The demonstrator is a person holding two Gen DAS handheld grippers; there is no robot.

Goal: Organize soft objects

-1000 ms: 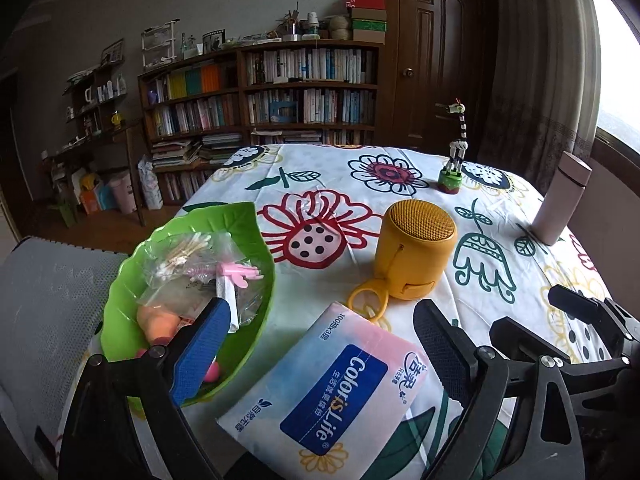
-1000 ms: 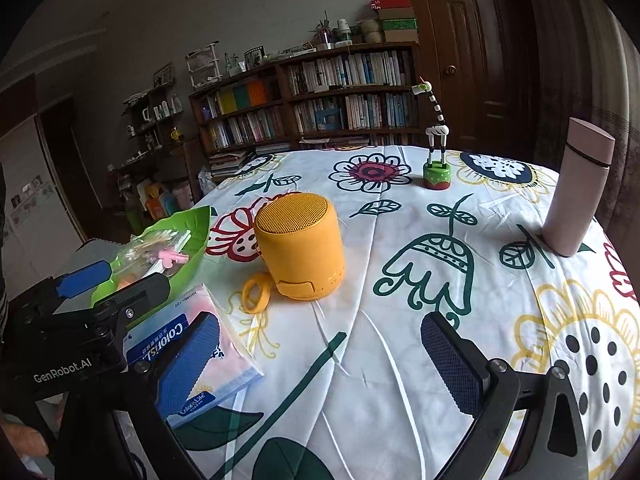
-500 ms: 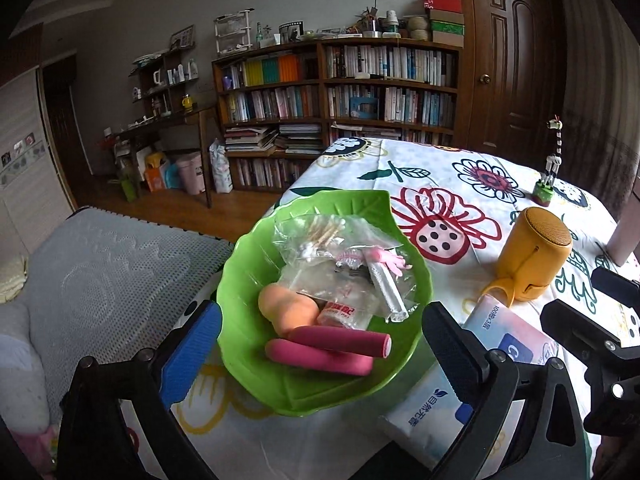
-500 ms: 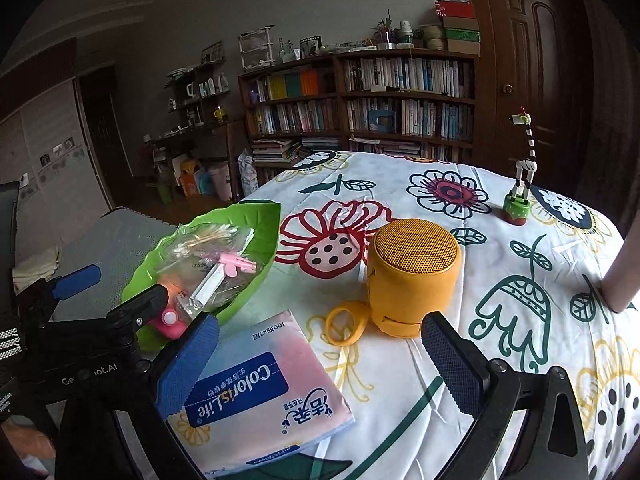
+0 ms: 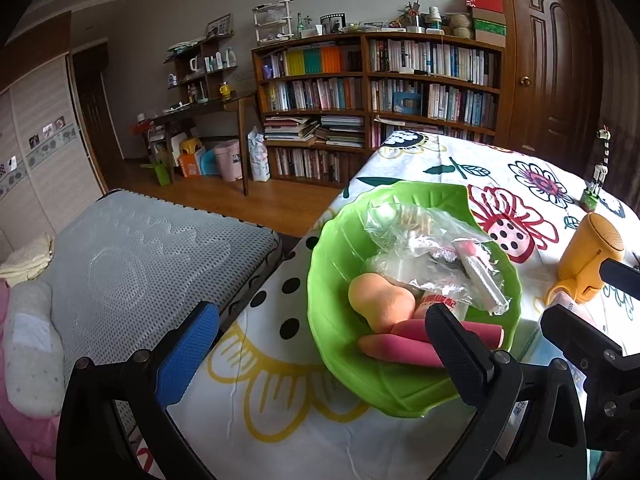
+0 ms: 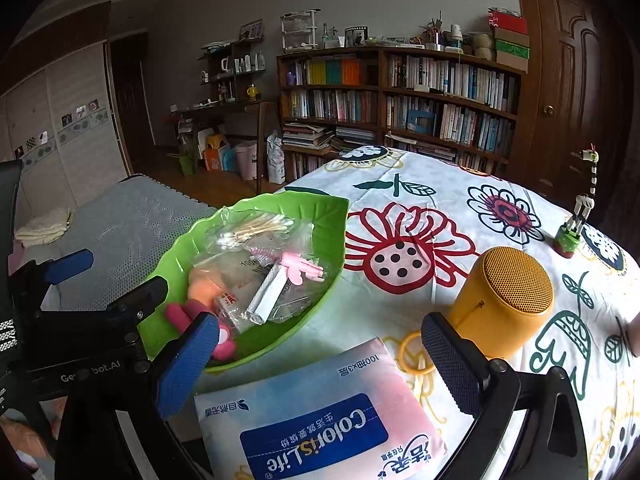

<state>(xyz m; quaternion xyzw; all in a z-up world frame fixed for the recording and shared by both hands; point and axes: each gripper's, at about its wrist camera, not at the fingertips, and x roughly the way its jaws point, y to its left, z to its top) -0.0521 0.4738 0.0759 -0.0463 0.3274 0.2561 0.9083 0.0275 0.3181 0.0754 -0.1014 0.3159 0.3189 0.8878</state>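
Note:
A green leaf-shaped bowl point(image 5: 340, 264) sits near the table's left edge. In it lie an orange sponge point(image 5: 380, 304), pink foam rollers point(image 5: 400, 346) and a clear bag of cotton swabs point(image 5: 420, 236). My left gripper point(image 5: 320, 356) is open and empty, its fingers astride the bowl's near left rim. In the right wrist view a pink and blue tissue pack point(image 6: 320, 412) lies flat beside the bowl point(image 6: 320, 216). My right gripper point(image 6: 320, 364) hangs open over the pack's far end, holding nothing. The left gripper point(image 6: 104, 280) shows at the bowl's left side.
A yellow cylinder speaker point(image 6: 508, 300) with a ring strap stands right of the pack. A toy giraffe point(image 6: 580, 208) stands further back. The flowered tablecloth point(image 6: 420, 208) ends just left of the bowl, with a grey mattress point(image 5: 140, 260) below.
Both grippers have swung left. The left view went from the tissue pack to the bowl and table edge. The right view now has the pack between its fingers.

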